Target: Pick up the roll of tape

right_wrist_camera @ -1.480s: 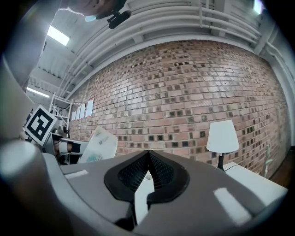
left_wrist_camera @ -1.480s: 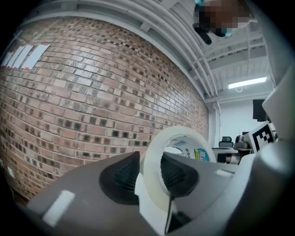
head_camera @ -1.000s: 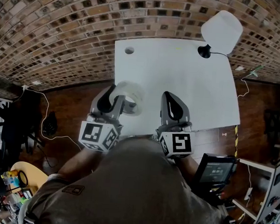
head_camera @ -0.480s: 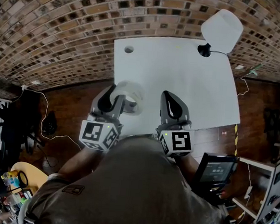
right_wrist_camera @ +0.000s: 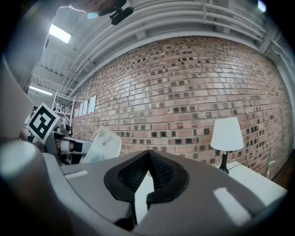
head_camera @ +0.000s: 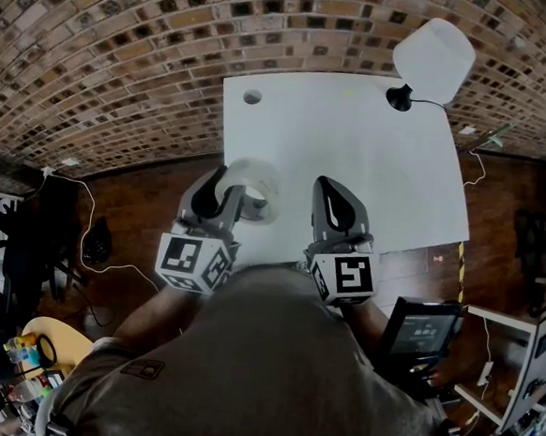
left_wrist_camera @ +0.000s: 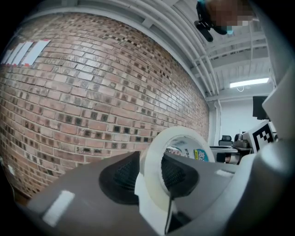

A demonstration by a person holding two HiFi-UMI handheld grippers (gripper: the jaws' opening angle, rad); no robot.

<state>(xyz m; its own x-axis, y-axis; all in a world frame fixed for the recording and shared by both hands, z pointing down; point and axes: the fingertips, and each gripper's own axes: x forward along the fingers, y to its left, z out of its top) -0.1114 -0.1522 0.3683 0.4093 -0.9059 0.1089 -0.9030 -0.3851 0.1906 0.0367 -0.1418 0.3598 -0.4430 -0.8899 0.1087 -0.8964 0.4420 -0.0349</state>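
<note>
A pale, translucent roll of tape [head_camera: 254, 187] is held upright above the near left part of the white table [head_camera: 353, 153], with my left gripper [head_camera: 230, 188] shut on its wall. In the left gripper view the roll of tape [left_wrist_camera: 159, 173] stands on edge between the two dark pads, one pad inside its hole and one outside. My right gripper [head_camera: 336, 200] hovers beside it to the right, over the table's near edge, shut with nothing in it. The right gripper view shows its pads [right_wrist_camera: 148, 171] meeting at the tips, and the roll of tape [right_wrist_camera: 103, 143] off to the left.
A white lamp [head_camera: 432, 60] with a black base stands at the table's far right corner, and a cable hole [head_camera: 252, 98] marks the far left corner. A brick wall runs behind the table. Dark wood floor, cables and a monitor [head_camera: 422, 332] surround it.
</note>
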